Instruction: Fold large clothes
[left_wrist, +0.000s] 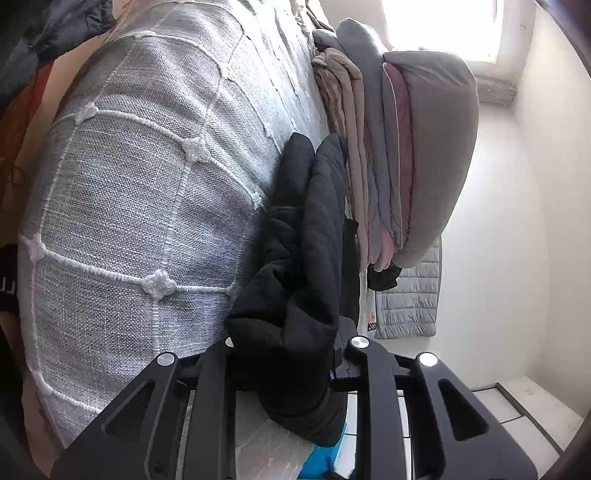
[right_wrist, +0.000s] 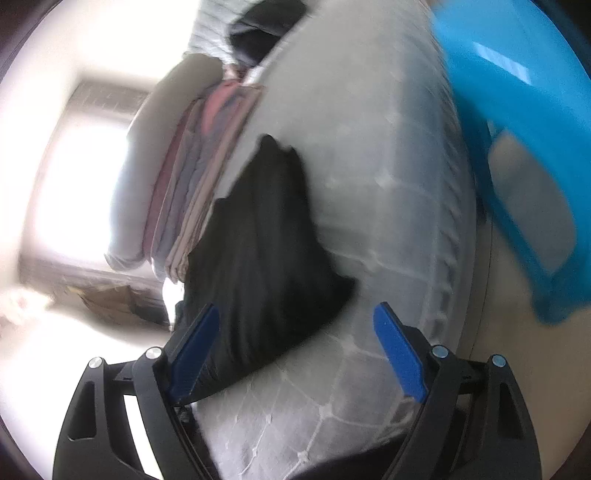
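A black padded jacket (left_wrist: 299, 258) lies bunched on the grey woven bedspread (left_wrist: 147, 184). My left gripper (left_wrist: 291, 347) is shut on a fold of the black jacket, which fills the gap between its fingers and hides the pads. In the blurred right wrist view the same black jacket (right_wrist: 258, 240) lies on the bedspread (right_wrist: 369, 184). My right gripper (right_wrist: 295, 350) is open, its blue pads (right_wrist: 399, 354) wide apart, just short of the jacket's near edge, holding nothing.
A stack of folded clothes (left_wrist: 388, 147) in beige, grey and pink sits beyond the jacket, also visible in the right wrist view (right_wrist: 184, 177). A grey quilted garment (left_wrist: 410, 299) hangs past it. A blue plastic stool (right_wrist: 517, 147) stands at the right. A bright window (left_wrist: 443, 22) is behind.
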